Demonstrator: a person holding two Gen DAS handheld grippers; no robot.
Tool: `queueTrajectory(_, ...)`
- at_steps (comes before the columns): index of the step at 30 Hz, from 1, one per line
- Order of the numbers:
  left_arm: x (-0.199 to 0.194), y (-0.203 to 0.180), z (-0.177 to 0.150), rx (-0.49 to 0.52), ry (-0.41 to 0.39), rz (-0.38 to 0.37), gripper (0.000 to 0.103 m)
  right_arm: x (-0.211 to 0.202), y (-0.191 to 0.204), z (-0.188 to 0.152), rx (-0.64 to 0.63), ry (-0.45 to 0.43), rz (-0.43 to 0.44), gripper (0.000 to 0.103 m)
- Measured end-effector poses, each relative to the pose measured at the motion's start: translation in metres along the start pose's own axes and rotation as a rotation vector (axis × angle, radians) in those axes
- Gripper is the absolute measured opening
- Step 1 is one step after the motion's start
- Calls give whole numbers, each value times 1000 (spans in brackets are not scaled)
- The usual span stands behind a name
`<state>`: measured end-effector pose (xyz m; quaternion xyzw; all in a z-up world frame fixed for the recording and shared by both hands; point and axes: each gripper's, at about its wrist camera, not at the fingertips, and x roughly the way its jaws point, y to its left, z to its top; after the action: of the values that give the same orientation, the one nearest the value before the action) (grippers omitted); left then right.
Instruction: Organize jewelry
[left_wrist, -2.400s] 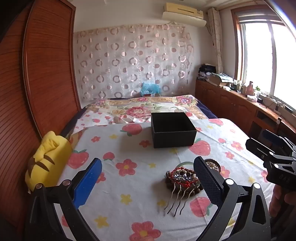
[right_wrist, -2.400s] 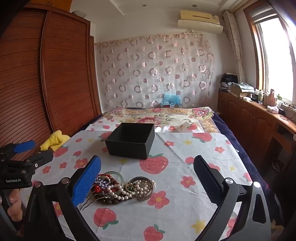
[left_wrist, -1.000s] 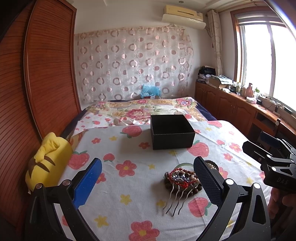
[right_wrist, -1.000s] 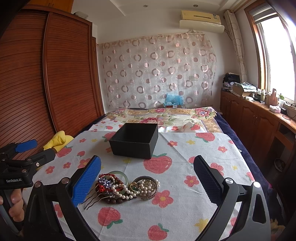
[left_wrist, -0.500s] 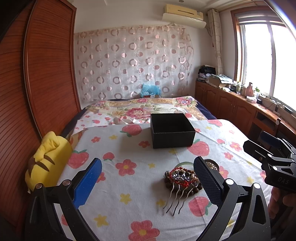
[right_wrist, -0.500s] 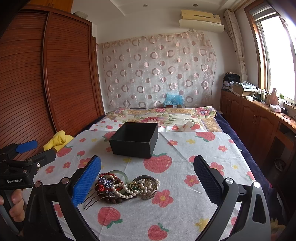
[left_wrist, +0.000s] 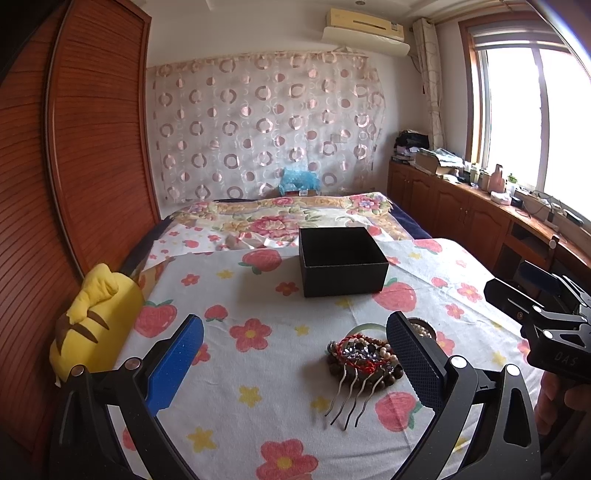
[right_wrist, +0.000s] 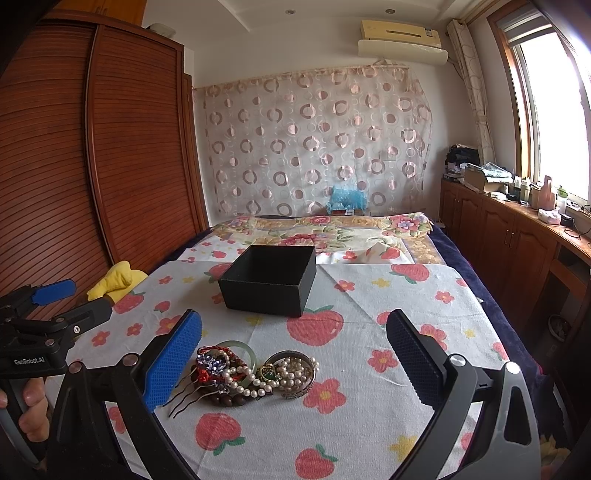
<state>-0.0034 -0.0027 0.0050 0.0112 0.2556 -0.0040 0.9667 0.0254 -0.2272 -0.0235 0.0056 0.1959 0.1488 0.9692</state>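
Observation:
A pile of jewelry (right_wrist: 251, 373) lies on the flowered cloth: a metal hair comb (left_wrist: 351, 395), dark wooden beads, a red cord bracelet, a pearl strand (right_wrist: 258, 380), a green bangle (right_wrist: 242, 349) and a metal bangle (right_wrist: 295, 369). An open black box (left_wrist: 341, 260) (right_wrist: 271, 280) stands behind the pile. My left gripper (left_wrist: 295, 362) is open and empty, hovering left of the pile. My right gripper (right_wrist: 293, 360) is open and empty, above the pile's near side.
A yellow plush toy (left_wrist: 94, 321) lies at the table's left edge beside a wooden wardrobe (left_wrist: 74, 166). A bed with a floral quilt (right_wrist: 321, 229) is behind the table. Wooden cabinets (right_wrist: 517, 240) run along the right wall under the window.
Both grippers stay open and almost still; the views shift only slightly. The jewelry and box have not moved.

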Motion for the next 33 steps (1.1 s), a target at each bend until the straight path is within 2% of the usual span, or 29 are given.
queueTrajectory(15,0,-2,-3,1,1,-2,96,0,-3,0,0,1,1,101)
queueTrajectory(21,8,-10,-4,5,31,-14,96,4,2,-5,4,14,1,101)
queueTrajectory(25,21,-9,-11,18,78,-32,96,11,11,-8,3,35,7,101)
queueTrajectory(33,51,-12,-36,59,198,-85,96,32,-1,-27,7,89,7,101)
